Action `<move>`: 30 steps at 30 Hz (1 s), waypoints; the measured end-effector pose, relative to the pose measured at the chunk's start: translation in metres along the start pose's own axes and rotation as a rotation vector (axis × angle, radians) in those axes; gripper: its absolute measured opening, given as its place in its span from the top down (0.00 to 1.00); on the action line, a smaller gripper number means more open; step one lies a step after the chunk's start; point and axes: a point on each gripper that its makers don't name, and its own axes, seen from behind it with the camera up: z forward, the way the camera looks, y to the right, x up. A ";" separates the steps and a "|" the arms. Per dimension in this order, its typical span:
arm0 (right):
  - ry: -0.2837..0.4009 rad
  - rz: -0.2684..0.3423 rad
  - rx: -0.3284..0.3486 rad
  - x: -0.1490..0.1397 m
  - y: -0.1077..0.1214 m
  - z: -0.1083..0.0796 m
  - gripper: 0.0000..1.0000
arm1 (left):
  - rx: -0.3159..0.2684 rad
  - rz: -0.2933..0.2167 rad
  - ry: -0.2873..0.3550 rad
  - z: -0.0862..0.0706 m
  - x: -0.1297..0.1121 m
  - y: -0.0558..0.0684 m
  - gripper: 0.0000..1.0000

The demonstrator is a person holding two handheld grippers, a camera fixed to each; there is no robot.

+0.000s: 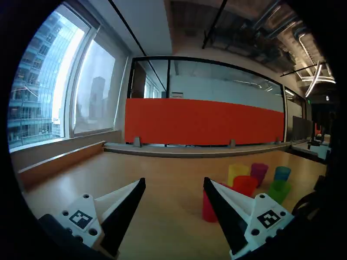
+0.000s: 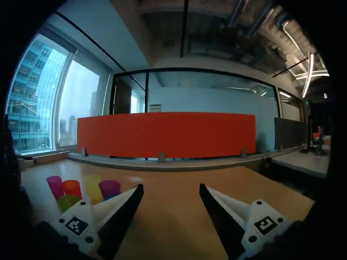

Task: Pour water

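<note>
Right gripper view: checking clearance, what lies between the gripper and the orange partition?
Bare wooden tabletop, then a grey ledge, in the right gripper view.

Left tongs [image 1: 174, 180]: surface [image 1: 169, 216] bare ahead and left; cup cluster [image 1: 245, 184] obstructs right. Right tongs [image 2: 171, 186]: bare ahead and right; cup cluster left.

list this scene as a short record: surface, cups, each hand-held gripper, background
surface: wooden table
cups: yellow cup, purple cup, blue cup, orange cup, green cup, red cup
cup state: upright, clustered close together
cup position: ahead and right in the left gripper view, ahead and left in the right gripper view
left hand-held gripper: open, holding nothing
right hand-held gripper: open, holding nothing
background: orange partition, window
</note>
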 end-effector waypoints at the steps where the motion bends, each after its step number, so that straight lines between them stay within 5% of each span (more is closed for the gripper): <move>1: -0.001 -0.001 0.002 0.002 -0.001 -0.002 0.00 | 0.000 -0.001 -0.001 0.000 0.003 0.000 0.00; 14: -0.043 -0.030 0.037 0.041 -0.007 -0.007 0.00 | -0.049 0.037 -0.009 0.001 0.064 0.011 0.00; 30: -0.054 -0.025 0.088 0.104 -0.018 0.010 0.00 | -0.098 0.080 -0.005 0.013 0.140 0.031 0.00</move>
